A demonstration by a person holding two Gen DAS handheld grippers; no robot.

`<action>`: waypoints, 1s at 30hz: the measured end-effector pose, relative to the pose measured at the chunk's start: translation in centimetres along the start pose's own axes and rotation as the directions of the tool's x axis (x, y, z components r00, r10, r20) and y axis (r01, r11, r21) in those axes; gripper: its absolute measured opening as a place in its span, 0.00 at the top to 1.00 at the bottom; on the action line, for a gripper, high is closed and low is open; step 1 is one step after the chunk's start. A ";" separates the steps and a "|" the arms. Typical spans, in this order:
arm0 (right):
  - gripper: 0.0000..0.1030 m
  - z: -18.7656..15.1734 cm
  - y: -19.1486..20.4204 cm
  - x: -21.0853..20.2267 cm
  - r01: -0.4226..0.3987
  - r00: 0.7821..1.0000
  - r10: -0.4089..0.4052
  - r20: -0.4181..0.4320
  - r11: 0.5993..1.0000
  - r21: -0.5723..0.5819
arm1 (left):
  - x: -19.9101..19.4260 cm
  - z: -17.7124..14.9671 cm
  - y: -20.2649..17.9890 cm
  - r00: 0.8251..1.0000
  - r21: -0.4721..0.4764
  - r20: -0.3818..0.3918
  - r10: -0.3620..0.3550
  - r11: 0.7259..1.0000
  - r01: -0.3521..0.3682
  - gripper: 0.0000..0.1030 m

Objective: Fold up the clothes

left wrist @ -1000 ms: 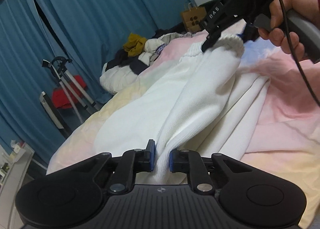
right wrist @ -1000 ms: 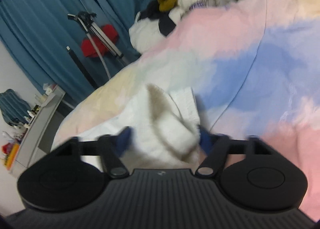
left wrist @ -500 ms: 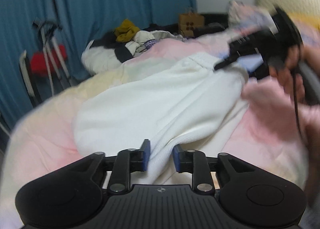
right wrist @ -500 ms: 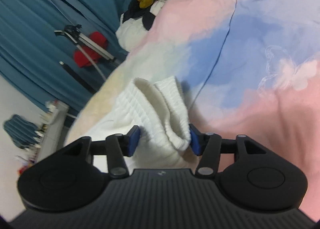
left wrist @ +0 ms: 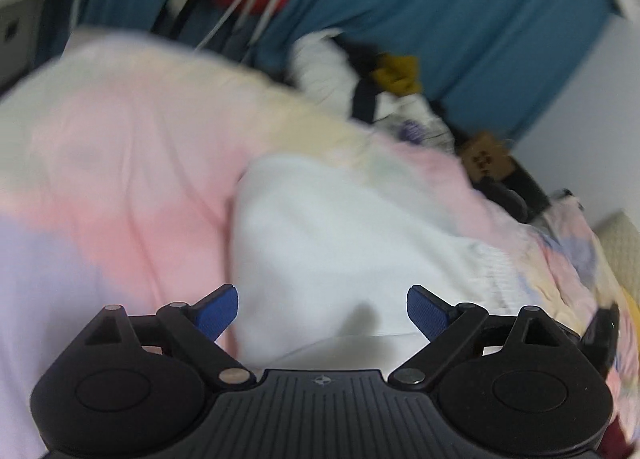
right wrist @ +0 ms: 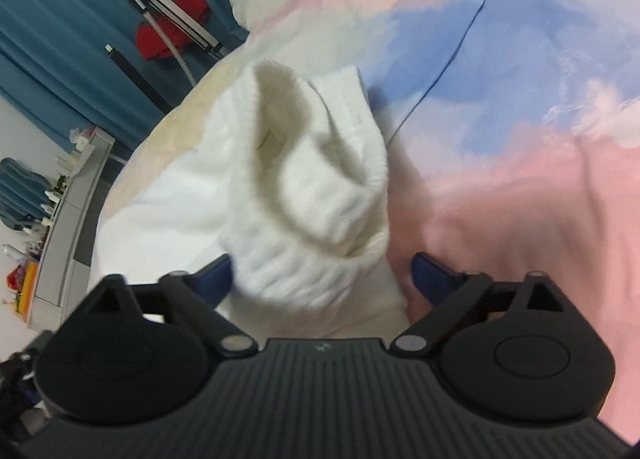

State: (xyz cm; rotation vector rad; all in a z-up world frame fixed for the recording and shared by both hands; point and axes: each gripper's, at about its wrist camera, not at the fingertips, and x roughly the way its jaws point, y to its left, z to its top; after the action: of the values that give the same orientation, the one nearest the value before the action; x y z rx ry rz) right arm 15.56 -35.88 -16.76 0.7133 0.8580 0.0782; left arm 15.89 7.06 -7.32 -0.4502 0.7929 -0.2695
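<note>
A white knitted garment (left wrist: 340, 239) lies spread on the pastel bedspread (left wrist: 120, 163). My left gripper (left wrist: 322, 299) hangs just above the garment's near part. Its jaws are opening wide and the blue pads (left wrist: 218, 309) stand clear of the cloth. In the right wrist view the garment's ribbed, bunched hem (right wrist: 320, 163) stands up in a loop in front of my right gripper (right wrist: 322, 273). Those jaws are opening too. White cloth sits between them, with a gap showing at the right pad (right wrist: 430, 271).
A pile of white, dark and mustard clothes (left wrist: 360, 75) lies at the bed's far side below blue curtains (left wrist: 480, 19). A tripod (right wrist: 160, 7) with a red cloth stands past the bed edge. A shelf with small items (right wrist: 68, 195) is at the left. A brown paper bag (left wrist: 486, 161) stands further back.
The left gripper let go of the white fold, spread wide, rolled and swung sideways. The right gripper's jaws widened off the ribbed hem and it sank slightly.
</note>
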 end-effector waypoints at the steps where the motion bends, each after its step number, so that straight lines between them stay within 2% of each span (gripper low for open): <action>1: 0.00 0.1 -0.2 0.5 -0.013 1.000 0.013 -0.001 1.000 0.005 | 0.5 0.1 0.6 1.000 -0.027 -0.020 0.010 1.000 -0.010 0.10; 6: 0.00 0.2 1.4 -0.2 -0.121 0.992 0.122 0.033 0.992 -0.024 | 1.7 0.2 2.4 0.996 -0.101 -0.085 0.004 0.995 -0.013 0.10; 9: 0.00 0.4 2.1 -1.6 -0.230 0.970 0.233 0.074 0.972 -0.044 | 1.9 0.0 2.9 0.993 -0.121 -0.110 -0.030 0.993 0.016 0.10; 10: 0.00 0.5 2.1 -1.5 -0.232 0.969 0.234 0.078 0.972 -0.036 | 2.0 -0.1 2.8 0.994 -0.116 -0.109 -0.030 0.993 0.017 0.10; 12: 0.00 0.5 1.8 -0.7 -0.186 0.980 0.186 0.067 0.983 -0.010 | 2.1 -0.5 2.9 0.993 -0.109 -0.108 -0.038 0.994 0.026 0.11; 14: 0.22 0.0 1.8 0.5 -0.081 0.996 0.081 0.047 0.997 -0.006 | 2.1 -1.0 2.7 0.995 -0.089 -0.099 -0.019 0.996 0.010 0.24; 15: 0.25 -0.2 1.9 0.8 -0.043 0.998 0.043 0.047 0.999 -0.012 | 2.1 -1.3 2.5 0.996 -0.072 -0.090 -0.002 0.997 -0.004 0.27; 17: 0.41 -0.3 2.6 0.1 -0.031 0.997 0.032 0.075 0.999 -0.017 | 1.4 -1.8 1.9 0.998 -0.044 -0.060 0.013 0.999 -0.016 0.44; 18: 0.46 -0.2 3.1 -0.6 -0.039 0.995 0.040 0.092 0.999 -0.017 | 0.9 -1.9 1.6 0.999 -0.031 -0.039 0.016 0.999 -0.017 0.48; 20: 0.61 -0.1 4.0 -2.0 -0.063 0.990 0.064 0.127 0.998 -0.016 | -0.8 -1.7 0.2 1.000 0.004 0.022 0.010 1.000 -0.010 0.64; 22: 0.65 0.2 4.6 -3.8 -0.101 0.980 0.105 0.168 0.994 -0.032 | -2.6 -1.2 -1.7 0.997 0.036 0.077 -0.004 0.999 0.001 0.67; 25: 0.66 1.1 5.2 -6.8 -0.155 0.958 0.163 0.236 0.986 -0.052 | -5.0 0.0 -4.8 0.989 0.060 0.141 -0.048 0.997 0.040 0.68; 27: 0.66 2.6 5.0 -8.9 -0.198 0.935 0.204 0.289 0.979 -0.049 | -6.0 1.1 -7.5 0.982 0.098 0.170 -0.086 0.993 0.070 0.68; 30: 0.66 5.0 3.8 -12.4 -0.246 0.891 0.243 0.383 0.968 -0.043 | -5.3 3.1 -12.9 0.970 0.164 0.189 -0.153 0.979 0.122 0.68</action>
State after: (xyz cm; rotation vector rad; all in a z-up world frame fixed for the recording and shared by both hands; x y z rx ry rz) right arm 11.67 -39.86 -4.07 0.8077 0.3872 0.1551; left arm 13.72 -1.21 4.10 -0.3827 0.5396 -0.4047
